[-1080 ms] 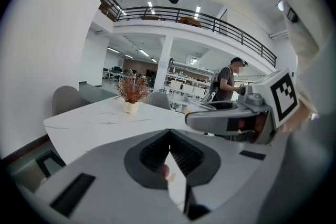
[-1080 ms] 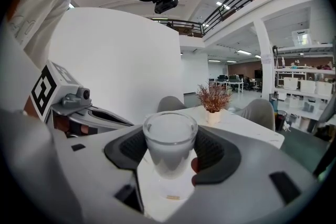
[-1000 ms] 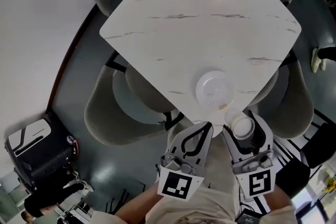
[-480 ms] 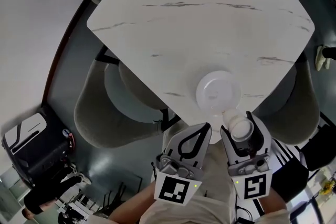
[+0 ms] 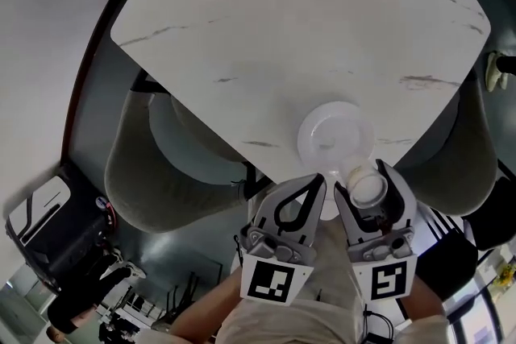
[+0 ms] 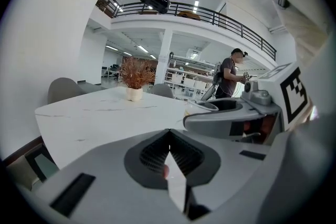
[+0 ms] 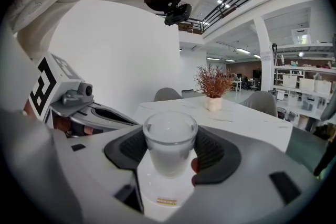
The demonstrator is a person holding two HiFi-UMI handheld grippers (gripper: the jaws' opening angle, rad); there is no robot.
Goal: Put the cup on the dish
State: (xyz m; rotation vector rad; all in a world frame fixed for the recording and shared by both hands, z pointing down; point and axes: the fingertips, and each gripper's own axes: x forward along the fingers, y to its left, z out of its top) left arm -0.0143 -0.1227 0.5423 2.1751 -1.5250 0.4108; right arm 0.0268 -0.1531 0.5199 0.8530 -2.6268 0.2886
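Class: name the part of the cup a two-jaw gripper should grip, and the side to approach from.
The round side wall, jaws on opposite sides, coming in level from the near side. The cup stands upright with its mouth open upward; the right gripper holds it this way.

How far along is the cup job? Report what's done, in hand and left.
Done: the cup is picked up and clamped upright in the right gripper. In hand: it hangs at the near corner of the table, beside the near rim of the dish, not on it. Left: carry it over the dish, set it down, release. The left gripper is shut, empty.
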